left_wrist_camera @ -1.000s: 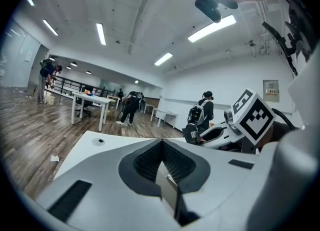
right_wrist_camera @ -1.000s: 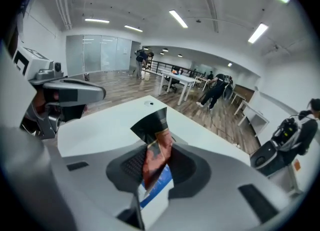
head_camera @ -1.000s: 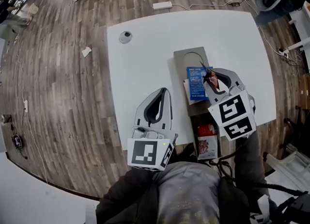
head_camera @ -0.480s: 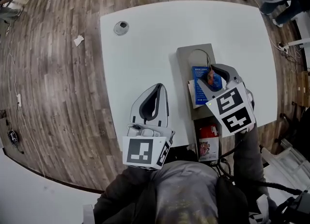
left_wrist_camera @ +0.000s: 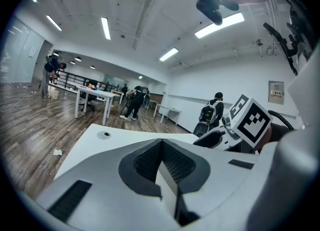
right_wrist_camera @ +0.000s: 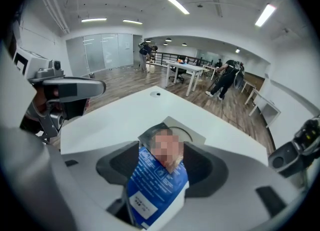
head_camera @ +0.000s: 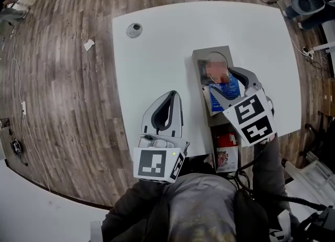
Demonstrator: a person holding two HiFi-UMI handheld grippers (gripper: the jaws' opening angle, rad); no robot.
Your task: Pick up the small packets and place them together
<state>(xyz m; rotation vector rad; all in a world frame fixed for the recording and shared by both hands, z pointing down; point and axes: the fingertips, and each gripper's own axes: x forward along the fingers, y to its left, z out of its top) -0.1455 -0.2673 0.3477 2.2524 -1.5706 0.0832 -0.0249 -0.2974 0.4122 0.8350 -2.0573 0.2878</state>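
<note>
Head view has the right gripper (head_camera: 221,81) tipped down over the grey board (head_camera: 209,56) on the white table (head_camera: 157,47). Its jaws have just been opening and stand wide, with a small packet (right_wrist_camera: 175,161) lying loose between them on the blue packet (right_wrist_camera: 152,190). Both look light, thin and probably slick, so I'd pinch an edge. The left gripper (head_camera: 168,97) hovers closed and empty. Red packets (head_camera: 226,151) lie at the board's near end, and nothing blocks them.

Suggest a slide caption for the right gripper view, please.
Right claw, jaws just opened wider, blue packet between them on the grey board.
</note>
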